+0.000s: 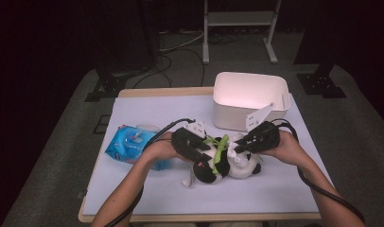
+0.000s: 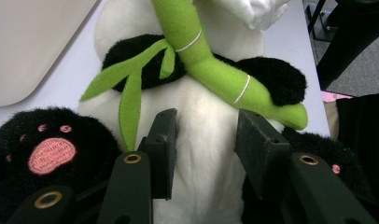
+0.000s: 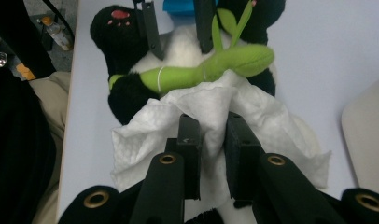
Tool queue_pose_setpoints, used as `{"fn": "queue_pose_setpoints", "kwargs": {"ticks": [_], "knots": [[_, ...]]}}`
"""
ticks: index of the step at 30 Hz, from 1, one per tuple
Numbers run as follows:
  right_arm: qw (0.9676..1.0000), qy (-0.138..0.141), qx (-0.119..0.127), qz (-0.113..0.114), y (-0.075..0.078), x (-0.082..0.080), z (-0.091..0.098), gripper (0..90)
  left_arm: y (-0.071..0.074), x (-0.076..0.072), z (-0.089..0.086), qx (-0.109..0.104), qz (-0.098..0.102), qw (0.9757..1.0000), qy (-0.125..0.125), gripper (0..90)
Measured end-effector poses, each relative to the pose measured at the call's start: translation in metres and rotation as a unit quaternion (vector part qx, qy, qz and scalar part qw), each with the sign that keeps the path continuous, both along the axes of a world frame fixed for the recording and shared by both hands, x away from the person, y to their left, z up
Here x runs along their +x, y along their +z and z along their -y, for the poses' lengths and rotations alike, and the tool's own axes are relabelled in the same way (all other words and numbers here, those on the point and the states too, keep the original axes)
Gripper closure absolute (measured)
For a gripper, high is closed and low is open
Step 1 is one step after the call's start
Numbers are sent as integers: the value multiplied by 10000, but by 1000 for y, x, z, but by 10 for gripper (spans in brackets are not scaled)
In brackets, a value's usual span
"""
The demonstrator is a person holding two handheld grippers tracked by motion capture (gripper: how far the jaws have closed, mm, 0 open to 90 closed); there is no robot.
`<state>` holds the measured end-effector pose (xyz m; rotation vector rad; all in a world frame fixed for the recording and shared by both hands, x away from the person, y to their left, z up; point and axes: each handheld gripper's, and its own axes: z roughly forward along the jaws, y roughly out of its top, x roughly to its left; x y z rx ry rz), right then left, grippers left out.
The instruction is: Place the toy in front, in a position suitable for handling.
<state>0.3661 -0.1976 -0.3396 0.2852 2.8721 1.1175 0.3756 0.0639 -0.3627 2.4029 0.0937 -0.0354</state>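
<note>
Right gripper point(image 3: 208, 156) pinches a bunched fold of a white wet wipe point(image 3: 215, 109) between its two black jaws; wipe drapes over the plush panda point(image 3: 178, 46), just below the green bamboo stalk point(image 3: 201, 70) the toy hugs. In the high view the right gripper point(image 1: 241, 144) comes in from the right, over the panda's point(image 1: 223, 165) upper part, with the wipe point(image 1: 237, 150) at its tip.

Left gripper point(image 2: 204, 140) has its jaws partly spread, one on each side of the panda's white belly point(image 2: 201, 154), pads pressed into the fur, so it clamps the toy. Bamboo stalk point(image 2: 211, 70) crosses the chest above the jaws, green leaves point(image 2: 127, 88) hanging to the left. Black paw with pink pad point(image 2: 50, 154) sits beside the left jaw. High view: left gripper point(image 1: 205, 145) on the panda from the left side.

Panda lies on its back on the light tabletop point(image 1: 147, 189), centre of the table, between both hands. Blue wet-wipe pack point(image 1: 131, 144) lies left of it, by the person's left hand point(image 1: 157, 150). White storage bin point(image 1: 249, 99) stands behind the panda, toward the far right edge, near but apart.
</note>
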Motion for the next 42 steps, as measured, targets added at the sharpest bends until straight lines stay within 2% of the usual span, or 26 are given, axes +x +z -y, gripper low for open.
{"fn": "queue_pose_setpoints", "kwargs": {"ticks": [2, 6, 13, 15, 16, 18, 21, 26, 32, 37, 39, 42], "knots": [[10000, 31, -21, 8, 1, 4, -2, 774, 0, 0, 0, 11, 2, 10000, 3, 583], [9999, -48, 31, -119, 1, 14, 4, 772, 0, 1, 0, 15, -32, 10000, -7, 583], [9993, -285, 7, -231, -7, 20, 32, 772, 1, 3, 0, 31, -73, 10000, 9, 582], [9985, -365, 163, -378, -15, 18, 43, 771, 2, 3, 0, 39, -78, 10000, 6, 570], [9985, -365, 163, -378, -15, 18, 43, 771, 3, 3, 0, 51, -74, 10000, 0, 570], [9973, -387, 298, -542, -21, 17, 48, 771, 3, 3, 2, 34, -103, 9999, -6, 561], [9972, -395, 363, -528, -25, 13, 48, 774, 2, 3, 3, 77, -78, 9999, -22, 561], [9976, -332, 288, -527, -26, 9, 44, 779, 3, 3, 3, 127, 5, 9999, -2, 556], [9980, -286, 209, -525, -25, 2, 39, 782, 2, 4, 2, 92, 48, 9999, 55, 575], [9981, -218, 228, -523, -26, -3, 36, 784, 3, 5, 2, 194, 119, 9997, 125, 561], [9980, -131, 231, -565, -27, -6, 35, 785, 4, 7, 2, 254, 214, 9992, 213, 555], [9984, -142, 195, -513, -26, -9, 34, 785, 3, 6, 4, 284, 218, 9992, 176, 541]]}}
